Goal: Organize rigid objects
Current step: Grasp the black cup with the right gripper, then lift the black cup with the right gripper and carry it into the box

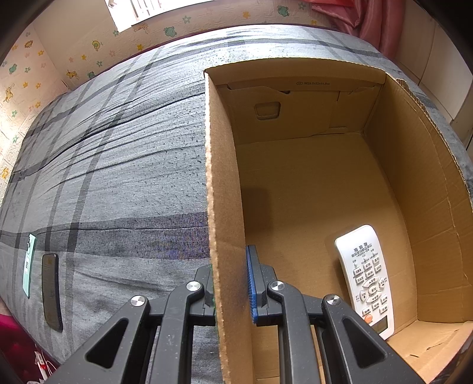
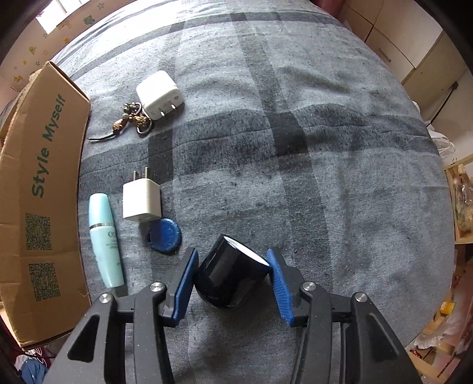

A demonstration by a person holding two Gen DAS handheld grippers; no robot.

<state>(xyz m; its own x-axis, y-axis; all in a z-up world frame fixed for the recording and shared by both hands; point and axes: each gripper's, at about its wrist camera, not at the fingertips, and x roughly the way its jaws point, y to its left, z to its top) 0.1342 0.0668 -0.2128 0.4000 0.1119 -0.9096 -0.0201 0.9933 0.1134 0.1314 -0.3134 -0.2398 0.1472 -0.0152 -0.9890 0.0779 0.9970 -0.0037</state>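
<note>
Nearby: blue disc, white charger, bottle.

We see soft daylight from a bright, overexposed window at the far left. Both views are sharp centrally, bending strongly toward dark rims. The box holds faint shadows inside.

remote in box | two phones left of box, apparently on bed — jar right of bottle
</note>
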